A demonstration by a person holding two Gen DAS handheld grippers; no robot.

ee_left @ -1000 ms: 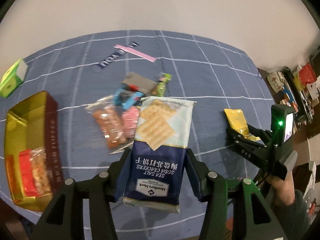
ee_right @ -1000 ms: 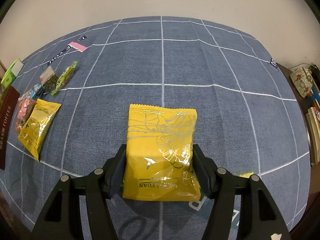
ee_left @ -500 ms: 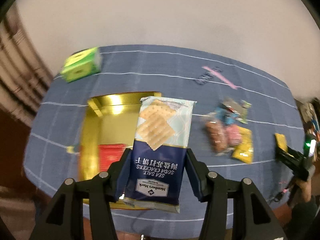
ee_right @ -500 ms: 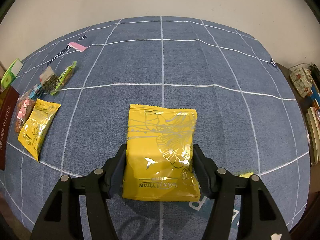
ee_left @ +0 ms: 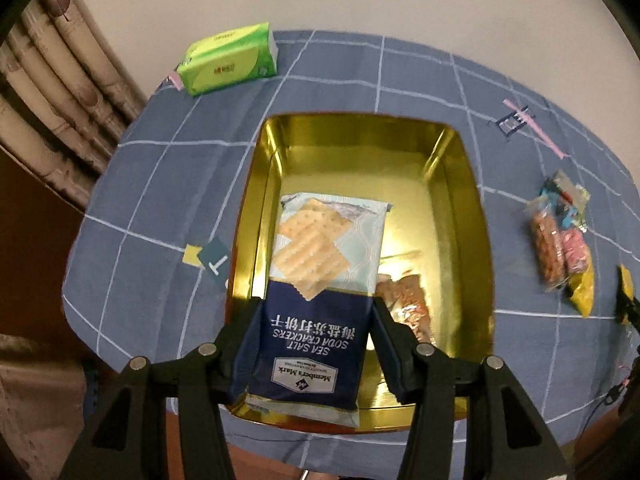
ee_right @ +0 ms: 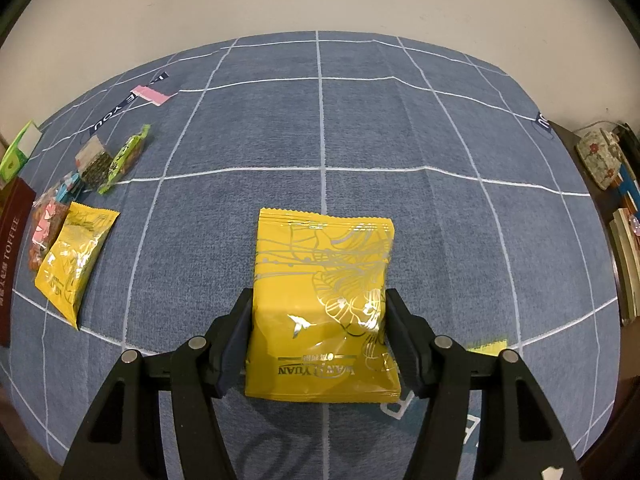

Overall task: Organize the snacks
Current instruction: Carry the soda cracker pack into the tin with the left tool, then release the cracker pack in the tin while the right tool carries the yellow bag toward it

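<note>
1. Now my left tongs (ee_left: 316,344) grip the cracker pack (ee_left: 320,284) over the gold tin (ee_left: 476,216), near the table's left edge.
2. My right tongs (ee_right: 320,340) clamp a yellow bag (ee_right: 320,280) above the tablecloth (ee_right: 360,120).

The soda cracker packet (ee_left: 316,300), clamped in the left gripper (ee_left: 314,344), has been carried from above the loose snacks at mid-tablecloth to above the gold tin (ee_left: 472,216) at the tablecloth's left edge.
</note>
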